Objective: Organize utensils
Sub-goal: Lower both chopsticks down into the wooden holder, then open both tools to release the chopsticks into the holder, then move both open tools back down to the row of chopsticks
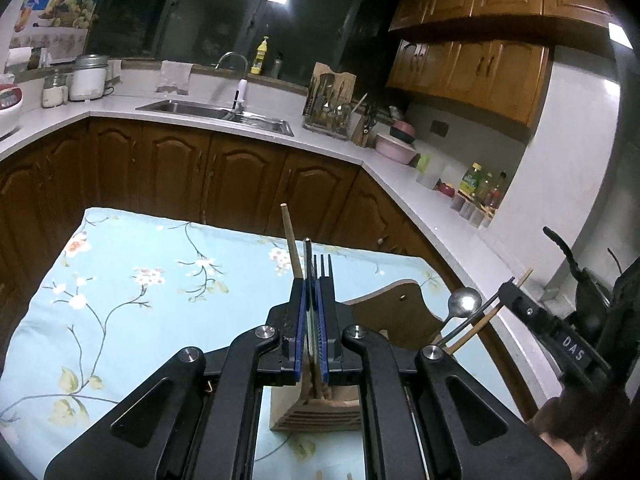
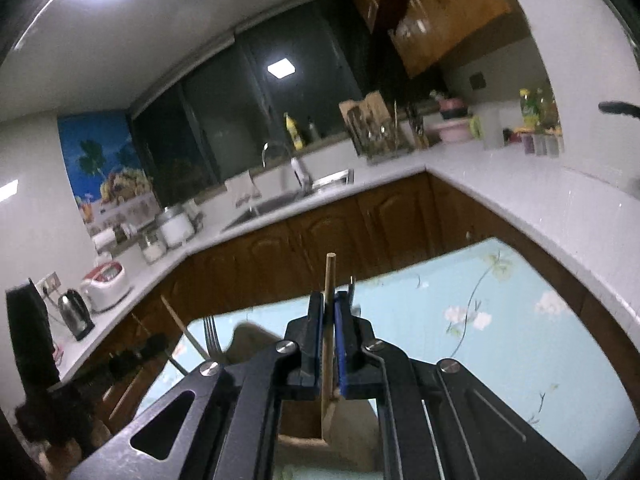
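Observation:
My left gripper (image 1: 312, 280) is shut on a metal fork (image 1: 322, 262), a metal handle and a wooden chopstick (image 1: 291, 242), all standing upright above a wooden utensil holder (image 1: 318, 412) on the floral tablecloth (image 1: 132, 280). My right gripper (image 2: 329, 300) is shut on a wooden chopstick (image 2: 329, 312) that reaches down into the wooden holder (image 2: 304, 432). In the left wrist view the right gripper (image 1: 516, 292) is at the right, with a spoon (image 1: 464, 304) and chopstick beside it. The fork (image 2: 211, 338) held by the left gripper shows at the left of the right wrist view.
A wooden board-like piece (image 1: 396, 312) lies on the cloth behind the holder. A white counter (image 1: 400, 172) with sink (image 1: 216, 112), utensil rack (image 1: 330, 108), bowls and bottles wraps around behind. A kettle (image 2: 76, 314) stands at the left.

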{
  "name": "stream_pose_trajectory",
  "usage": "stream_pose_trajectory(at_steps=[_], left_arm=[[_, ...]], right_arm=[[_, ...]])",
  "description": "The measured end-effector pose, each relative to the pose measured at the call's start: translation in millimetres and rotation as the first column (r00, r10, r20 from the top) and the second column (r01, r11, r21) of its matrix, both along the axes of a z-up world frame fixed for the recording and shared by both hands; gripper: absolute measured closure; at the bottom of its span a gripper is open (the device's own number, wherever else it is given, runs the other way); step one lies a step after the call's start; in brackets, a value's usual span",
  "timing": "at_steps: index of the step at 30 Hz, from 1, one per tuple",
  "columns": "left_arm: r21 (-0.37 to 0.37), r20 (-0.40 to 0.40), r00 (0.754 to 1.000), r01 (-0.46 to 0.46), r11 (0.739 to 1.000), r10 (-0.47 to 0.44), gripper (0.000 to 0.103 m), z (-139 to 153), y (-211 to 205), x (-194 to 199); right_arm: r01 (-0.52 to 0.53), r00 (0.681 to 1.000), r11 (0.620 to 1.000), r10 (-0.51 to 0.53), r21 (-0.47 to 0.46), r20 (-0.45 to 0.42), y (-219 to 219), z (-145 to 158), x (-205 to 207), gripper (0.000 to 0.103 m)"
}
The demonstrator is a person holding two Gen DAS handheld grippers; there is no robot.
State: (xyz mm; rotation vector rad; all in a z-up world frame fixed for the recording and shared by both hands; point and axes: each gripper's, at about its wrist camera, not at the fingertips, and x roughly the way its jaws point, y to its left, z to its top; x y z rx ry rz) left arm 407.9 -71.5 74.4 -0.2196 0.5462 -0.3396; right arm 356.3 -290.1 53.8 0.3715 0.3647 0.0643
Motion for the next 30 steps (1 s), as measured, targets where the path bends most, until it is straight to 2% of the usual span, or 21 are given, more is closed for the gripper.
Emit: stream_pose_trajectory(at_steps=[5,6,9,10,11,12,13,14,17,18,19,20,21,22,23,25,30], left_arm=[[0.005,-0.034,0.999,-0.006,1.000,0.007,0.098,-2.9,0.2,4.2],[0.003,-0.041,0.999,-0.008,1.000,0.008,0.098,-3.8,0.5,4.8],[-0.001,-0.040,0.999,-0.013,1.000,0.013,0.096,-2.7,1.6,2.2],[-0.003,-0.040,0.999,-0.011,1.000,0.011,0.093,-1.6,2.4,0.5],[-0.008,-0.040,0.999,-0.010,1.000,0.009,0.085,0.0,3.2,-1.7],[-0.013,-0.038,0.999,-0.011,1.000,0.010,0.078,2.0,4.3,-4.8],[-0.016,-0.032,0.999,-0.016,1.000,0.015,0.062,3.8,5.5,-8.3],[-0.014,-0.021,0.999,-0.030,0.999,0.029,0.049,5.7,7.4,-14.1],[-0.030,0.005,0.999,-0.053,0.998,0.054,0.035,11.4,15.5,-31.0],[-0.036,0.006,0.998,-0.059,0.998,0.059,0.032,12.6,18.4,-35.8],[-0.039,0.007,0.998,-0.068,0.997,0.068,0.026,13.4,21.9,-41.6],[-0.037,0.008,0.997,-0.077,0.996,0.077,0.024,13.9,25.6,-48.7],[-0.035,0.014,0.997,-0.080,0.996,0.080,0.023,13.8,28.8,-55.1],[-0.025,0.020,0.996,-0.084,0.996,0.085,0.019,12.7,32.1,-63.3],[-0.007,0.020,0.995,-0.097,0.995,0.097,0.012,10.9,34.0,-70.9],[0.027,0.019,0.993,-0.121,0.992,0.120,0.006,5.0,37.1,-85.7],[0.092,-0.017,0.995,-0.101,0.991,0.103,0.005,-20.7,38.9,-121.6]], right_arm=[[-0.006,1.000,1.000,0.007,0.019,-0.026,-6.5,-3.5,2.9,0.096],[-0.012,0.999,1.000,0.012,0.023,-0.033,-7.5,-3.0,3.8,0.092],[-0.024,0.999,0.999,0.025,0.031,-0.032,-9.4,0.0,3.0,0.089],[-0.029,0.999,0.999,0.031,0.036,-0.030,-10.1,1.0,2.1,0.084],[-0.027,0.999,0.999,0.028,0.038,-0.026,-11.0,2.9,-0.5,0.079],[-0.024,0.999,0.999,0.025,0.039,-0.020,-11.7,3.9,-3.7,0.062],[-0.022,1.000,0.999,0.022,0.048,-0.003,-13.4,6.5,-8.8,0.050],[-0.021,1.000,0.998,0.020,0.052,0.008,-13.0,8.4,-11.8,0.049],[-0.012,1.000,0.998,0.010,0.056,0.021,-14.9,13.8,-22.2,0.048],[-0.012,1.000,0.998,0.010,0.062,0.021,-15.8,14.9,-24.9,0.046],[-0.013,1.000,0.997,0.012,0.072,0.026,-17.5,15.9,-29.1,0.036],[-0.008,1.000,0.997,0.005,0.079,0.030,-19.3,16.7,-34.5,0.030],[-0.001,0.999,0.997,-0.002,0.080,0.038,-20.4,17.6,-40.9,0.019],[0.007,0.999,0.997,-0.010,0.074,0.049,-20.7,18.4,-48.7,0.013],[0.010,0.998,0.998,-0.013,0.068,0.057,-20.5,19.1,-54.7,0.012],[0.010,0.998,0.999,-0.013,0.045,0.064,-19.1,18.5,-69.6,0.007],[0.016,1.000,1.000,-0.016,0.008,0.024,-16.9,4.6,-106.3,0.006]])
